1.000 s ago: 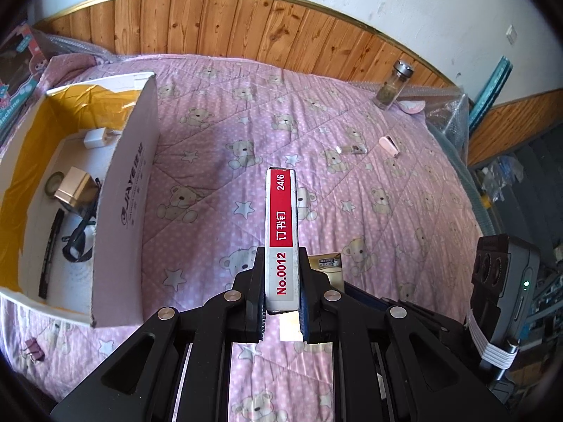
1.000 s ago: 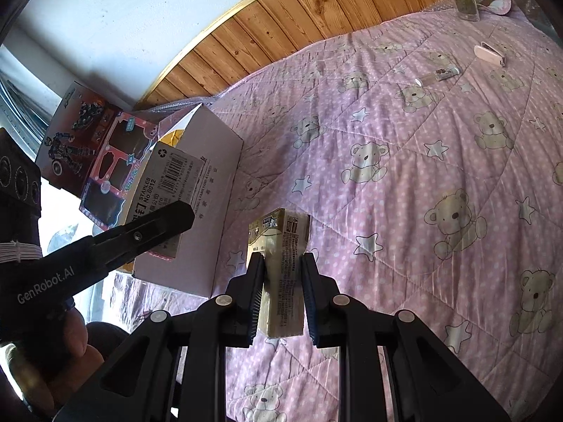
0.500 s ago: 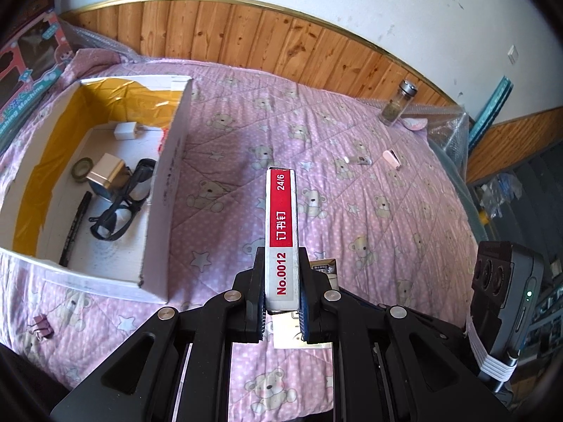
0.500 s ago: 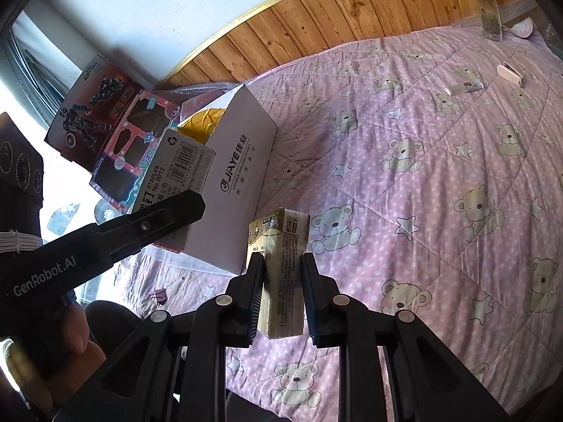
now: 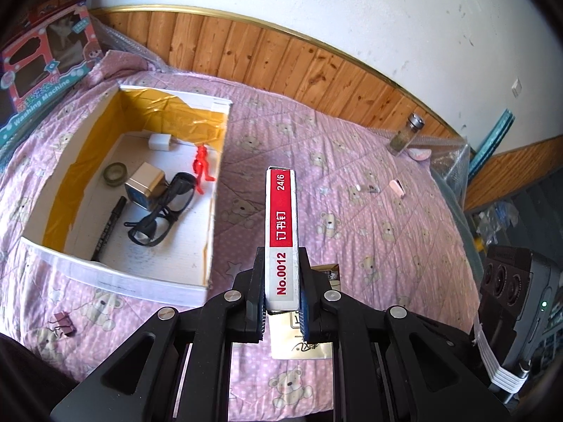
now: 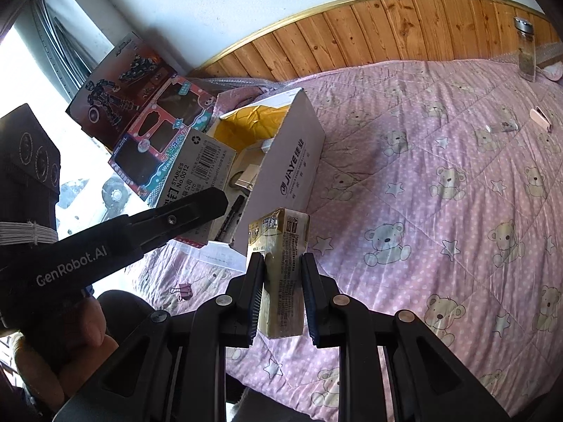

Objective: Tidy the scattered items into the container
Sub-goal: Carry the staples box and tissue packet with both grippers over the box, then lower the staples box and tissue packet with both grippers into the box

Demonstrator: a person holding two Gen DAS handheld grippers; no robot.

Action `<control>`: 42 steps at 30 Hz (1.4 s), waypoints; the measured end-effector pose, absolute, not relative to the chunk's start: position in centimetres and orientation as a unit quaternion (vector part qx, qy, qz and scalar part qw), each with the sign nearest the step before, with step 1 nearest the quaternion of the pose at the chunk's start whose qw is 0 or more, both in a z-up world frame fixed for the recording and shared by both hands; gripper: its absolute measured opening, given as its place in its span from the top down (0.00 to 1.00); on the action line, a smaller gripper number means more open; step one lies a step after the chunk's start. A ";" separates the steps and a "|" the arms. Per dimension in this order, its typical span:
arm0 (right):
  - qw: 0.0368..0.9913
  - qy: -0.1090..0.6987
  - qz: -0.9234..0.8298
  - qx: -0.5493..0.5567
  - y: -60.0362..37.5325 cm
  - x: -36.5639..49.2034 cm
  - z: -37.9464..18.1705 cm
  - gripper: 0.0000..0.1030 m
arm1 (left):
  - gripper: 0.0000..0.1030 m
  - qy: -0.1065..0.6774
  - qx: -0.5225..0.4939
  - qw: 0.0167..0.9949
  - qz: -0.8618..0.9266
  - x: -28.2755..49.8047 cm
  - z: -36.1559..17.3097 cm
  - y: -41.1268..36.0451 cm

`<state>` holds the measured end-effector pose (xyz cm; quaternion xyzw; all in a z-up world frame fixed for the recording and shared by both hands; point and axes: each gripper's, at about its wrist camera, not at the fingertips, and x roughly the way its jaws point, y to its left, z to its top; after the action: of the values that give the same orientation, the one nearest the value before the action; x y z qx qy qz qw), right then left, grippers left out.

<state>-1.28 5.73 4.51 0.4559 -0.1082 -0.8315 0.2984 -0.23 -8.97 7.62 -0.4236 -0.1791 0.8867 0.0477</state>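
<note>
Left wrist view: the left gripper [image 5: 281, 293] has its 2 fingers clamped on a red-and-white staple box [image 5: 281, 232] marked "No.0012" and "24/6", held above the pink bear-print quilt [image 5: 369, 218] just right of the open white cardboard box [image 5: 214, 190]. The right wrist view shows the right gripper [image 6: 281, 293] clamped on a gold carton [image 6: 279, 274], held upright in the air near the cardboard box's right wall, which is printed "JIAYE".

Inside the yellow-lined box lie black glasses [image 5: 162, 218], a black marker [image 5: 107, 227], a gold cube tin [image 5: 145, 188], a tape roll [image 5: 115, 174], a white charger [image 5: 160, 141] and a red figurine [image 5: 202, 172]. A pink binder clip [image 5: 63, 327] sits on the quilt beside the box's near-left corner. Toward the quilt's far-right corner stand a glass jar [image 5: 404, 137] with a metal cap, a pink dish [image 5: 420, 154] just beside it, a small pink clip [image 5: 397, 187] and a small silver item [image 5: 367, 188] too tiny to identify.

Wood panelling [image 5: 281, 59] with a gold trim runs under a white wall. A "Washing Machine" toy box [image 5: 38, 66] leans at the quilt's far-left corner. Part of the gold carton shows beneath the left gripper's fingers, mostly hidden. The camera block of the right gripper is cut off at the frame's right edge.
</note>
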 end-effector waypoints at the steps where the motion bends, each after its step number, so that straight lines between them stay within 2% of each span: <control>1: 0.302 -0.105 -0.832 0.454 5.3 -1.3 4.8 0.78 | 0.85 -0.182 -0.422 0.045 0.887 -0.2 7.7 -9.5; 18: 0.337 -0.071 -0.834 0.431 -0.8 -2.1 8.2 0.78 | 0.85 -0.228 -0.396 0.012 0.889 0.1 8.7 -17.9; 42: 0.357 -0.042 -0.830 0.427 -6.6 -5.9 9.3 0.78 | 0.85 -0.242 -0.400 -0.016 0.884 -3.1 8.3 -23.9</control>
<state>-5.91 -6.61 9.31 0.4272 -0.0416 -0.8296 0.3572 -3.09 -23.90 8.26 -0.3998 -0.2423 0.8839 -0.0158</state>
